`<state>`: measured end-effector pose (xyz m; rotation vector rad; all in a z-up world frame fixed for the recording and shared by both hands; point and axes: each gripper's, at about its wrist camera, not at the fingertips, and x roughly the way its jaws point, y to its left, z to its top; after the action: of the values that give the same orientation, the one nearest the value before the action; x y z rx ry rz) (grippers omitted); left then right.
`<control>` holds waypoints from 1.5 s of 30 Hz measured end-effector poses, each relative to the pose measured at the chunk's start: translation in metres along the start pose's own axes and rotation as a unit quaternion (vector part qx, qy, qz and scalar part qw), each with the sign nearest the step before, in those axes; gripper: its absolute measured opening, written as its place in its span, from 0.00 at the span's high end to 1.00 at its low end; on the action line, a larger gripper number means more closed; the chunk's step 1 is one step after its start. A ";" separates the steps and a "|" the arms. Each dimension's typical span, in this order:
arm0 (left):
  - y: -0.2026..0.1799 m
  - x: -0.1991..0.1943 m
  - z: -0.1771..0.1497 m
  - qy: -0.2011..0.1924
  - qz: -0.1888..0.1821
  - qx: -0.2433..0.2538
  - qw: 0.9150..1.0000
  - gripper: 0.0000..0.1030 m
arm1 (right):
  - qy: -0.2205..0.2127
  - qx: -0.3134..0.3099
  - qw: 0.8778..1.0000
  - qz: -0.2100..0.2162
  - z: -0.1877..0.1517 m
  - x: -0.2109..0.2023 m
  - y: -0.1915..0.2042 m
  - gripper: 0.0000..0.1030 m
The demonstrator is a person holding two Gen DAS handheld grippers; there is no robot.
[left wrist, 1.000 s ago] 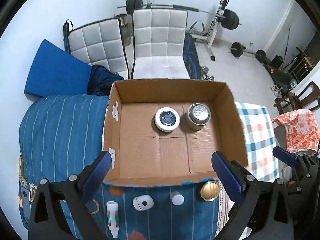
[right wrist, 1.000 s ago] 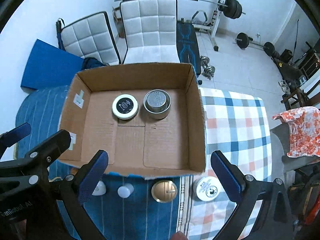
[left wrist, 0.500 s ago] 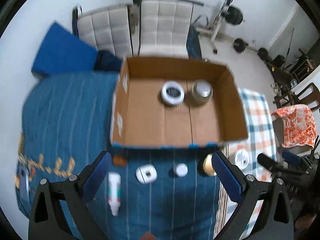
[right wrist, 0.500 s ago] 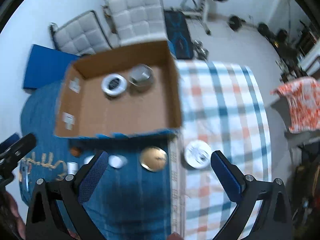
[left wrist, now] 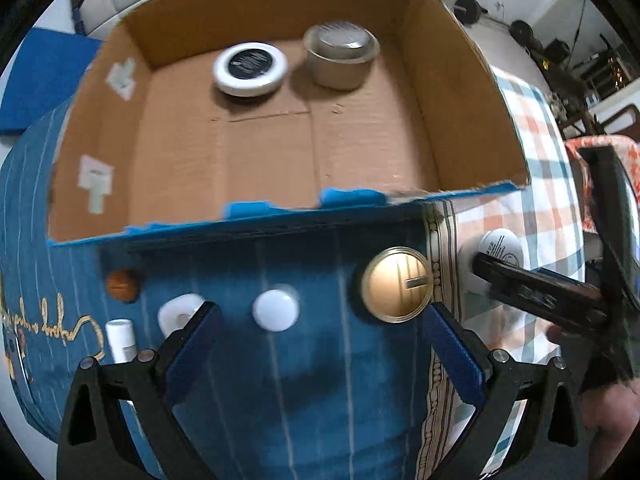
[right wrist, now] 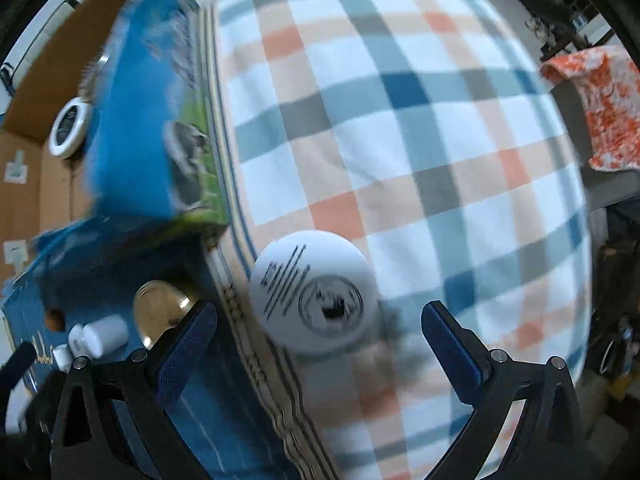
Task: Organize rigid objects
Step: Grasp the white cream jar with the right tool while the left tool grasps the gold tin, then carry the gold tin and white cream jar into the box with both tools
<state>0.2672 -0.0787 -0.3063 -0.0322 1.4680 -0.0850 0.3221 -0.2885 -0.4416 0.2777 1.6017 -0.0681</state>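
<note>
Your right tool [right wrist: 318,334] is hanging wide open around the white disc [right wrist: 314,294] beside the cardboard box [left wrist: 280,152]; your left tool [left wrist: 318,338] is gaping wide too.

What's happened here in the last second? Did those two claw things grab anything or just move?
Both only moved, dropping low toward the bed. The right gripper swung right and now hangs open over the white printed lid on the checked blanket. The left gripper came down, open, near the small white cap and gold lid. Nothing was grabbed. The cardboard box still holds its two containers.
</note>
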 end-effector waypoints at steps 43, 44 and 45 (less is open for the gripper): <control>-0.037 0.093 -0.066 0.129 0.000 0.053 0.990 0.37 | 0.098 -0.027 0.995 0.001 -0.055 0.052 -0.016 0.31; -0.036 0.093 -0.063 0.131 -0.004 0.047 0.990 0.35 | 0.099 -0.024 0.995 0.002 -0.053 0.051 -0.014 0.31; -0.032 0.094 -0.065 0.135 -0.010 0.040 0.990 0.32 | 0.099 -0.019 0.995 0.005 -0.051 0.051 -0.015 0.31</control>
<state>0.2108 -0.1155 -0.4039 0.0312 1.7337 -0.1688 0.2675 -0.2854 -0.4914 0.2697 1.7970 -0.0031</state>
